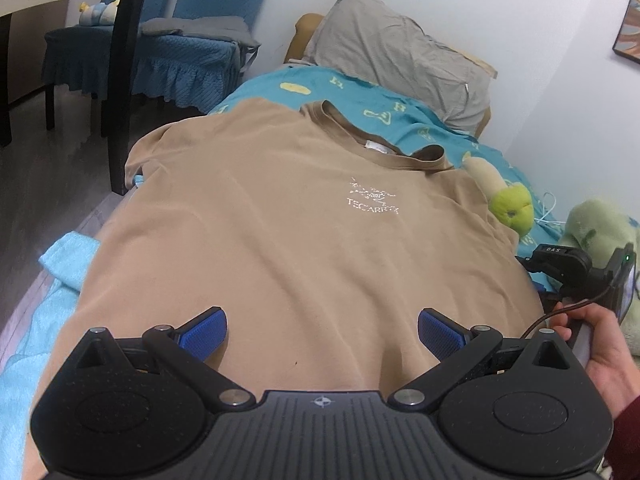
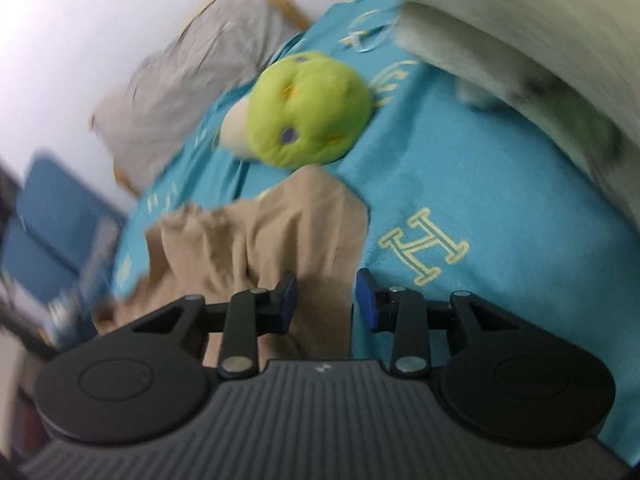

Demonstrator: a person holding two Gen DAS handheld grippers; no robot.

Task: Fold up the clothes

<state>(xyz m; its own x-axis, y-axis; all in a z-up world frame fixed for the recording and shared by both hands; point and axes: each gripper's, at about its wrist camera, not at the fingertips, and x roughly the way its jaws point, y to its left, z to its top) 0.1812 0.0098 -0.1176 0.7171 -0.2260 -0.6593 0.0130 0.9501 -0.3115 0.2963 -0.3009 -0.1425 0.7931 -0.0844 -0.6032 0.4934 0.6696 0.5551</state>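
Observation:
A tan T-shirt with a white chest logo lies flat, front up, on the bed, collar toward the pillow. My left gripper hovers open over the shirt's lower middle, blue pads wide apart with nothing between them. In the left wrist view the right gripper shows at the shirt's right edge, held by a hand. The right wrist view is blurred: my right gripper stands open over the shirt's sleeve, and tan cloth lies in the gap between the blue pads, which do not close on it.
The teal blanket with yellow letters covers the bed. A green plush toy lies beside the sleeve, a larger pale green plush to the right. A grey pillow is at the head, and a blue-covered chair on the left.

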